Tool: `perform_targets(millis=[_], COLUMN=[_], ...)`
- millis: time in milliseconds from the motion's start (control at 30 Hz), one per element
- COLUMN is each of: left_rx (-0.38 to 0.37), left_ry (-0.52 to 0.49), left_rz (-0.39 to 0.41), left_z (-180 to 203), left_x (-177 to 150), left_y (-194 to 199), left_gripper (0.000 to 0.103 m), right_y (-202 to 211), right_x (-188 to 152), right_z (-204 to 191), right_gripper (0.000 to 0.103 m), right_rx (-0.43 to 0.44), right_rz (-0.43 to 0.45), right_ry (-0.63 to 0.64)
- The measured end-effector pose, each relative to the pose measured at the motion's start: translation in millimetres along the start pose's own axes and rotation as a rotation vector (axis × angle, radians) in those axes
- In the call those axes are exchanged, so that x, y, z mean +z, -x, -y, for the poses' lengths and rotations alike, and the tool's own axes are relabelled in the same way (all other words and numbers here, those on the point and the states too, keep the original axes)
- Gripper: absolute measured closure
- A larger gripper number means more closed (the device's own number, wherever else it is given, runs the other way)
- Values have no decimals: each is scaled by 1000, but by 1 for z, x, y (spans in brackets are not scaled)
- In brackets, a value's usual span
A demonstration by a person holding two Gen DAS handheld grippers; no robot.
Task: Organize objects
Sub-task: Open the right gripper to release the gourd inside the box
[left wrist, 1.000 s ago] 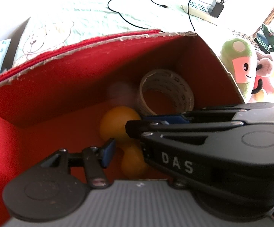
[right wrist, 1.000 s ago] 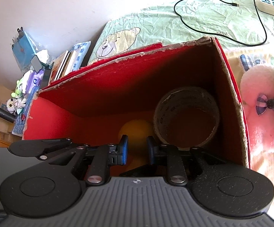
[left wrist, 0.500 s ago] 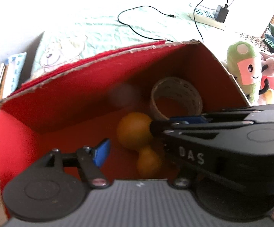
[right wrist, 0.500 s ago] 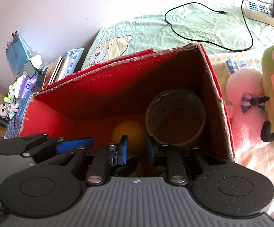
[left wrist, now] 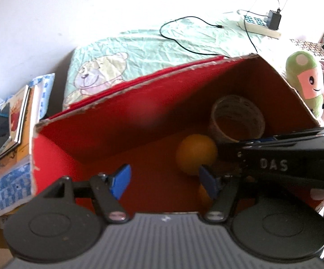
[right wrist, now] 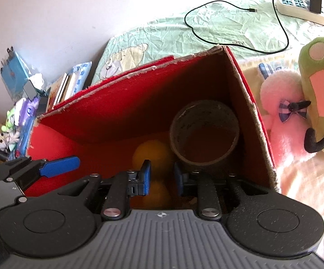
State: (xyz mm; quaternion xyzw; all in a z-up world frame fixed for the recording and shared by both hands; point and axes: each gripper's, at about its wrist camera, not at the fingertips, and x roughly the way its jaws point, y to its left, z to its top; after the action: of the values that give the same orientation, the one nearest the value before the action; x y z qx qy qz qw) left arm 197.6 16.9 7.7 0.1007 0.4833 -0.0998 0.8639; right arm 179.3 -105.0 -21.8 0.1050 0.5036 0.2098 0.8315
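A red box (right wrist: 108,121) sits on the bed (right wrist: 218,29), open at the top. Inside it, an orange ball (right wrist: 149,152) lies just ahead of the right hand-held gripper (right wrist: 162,178), whose fingers stand narrowly apart around nothing. A tape roll (right wrist: 204,134) stands touching the ball, ahead and to the right, in the box's far right corner. The left hand-held gripper (left wrist: 164,180) hovers over the box floor with fingers spread wide, empty; the ball (left wrist: 195,154) lies ahead of its right finger. Right of the box lie a pink plush (right wrist: 278,116) and a green plush (right wrist: 321,89). Books (left wrist: 16,123) lie to the left.
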Motion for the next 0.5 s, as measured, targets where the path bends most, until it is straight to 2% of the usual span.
perform_targets(millis=[167,333,500], left_rx=[20,50,73], left_ry=[25,30,45], left_rz=[15,34,35], left_z=[-10,-13,-19], left_x=[-3,-8,-11], left_y=[6,13,15], left_gripper=[32,28,27], right_y=[1,1,1], right_x=[-4,-8,-7], right_z=[-10,-20,-17], right_gripper=[77,77,77], right_rx=[-16,-104,-70], right_rz=[22,60,35], right_ry=[18,73,42])
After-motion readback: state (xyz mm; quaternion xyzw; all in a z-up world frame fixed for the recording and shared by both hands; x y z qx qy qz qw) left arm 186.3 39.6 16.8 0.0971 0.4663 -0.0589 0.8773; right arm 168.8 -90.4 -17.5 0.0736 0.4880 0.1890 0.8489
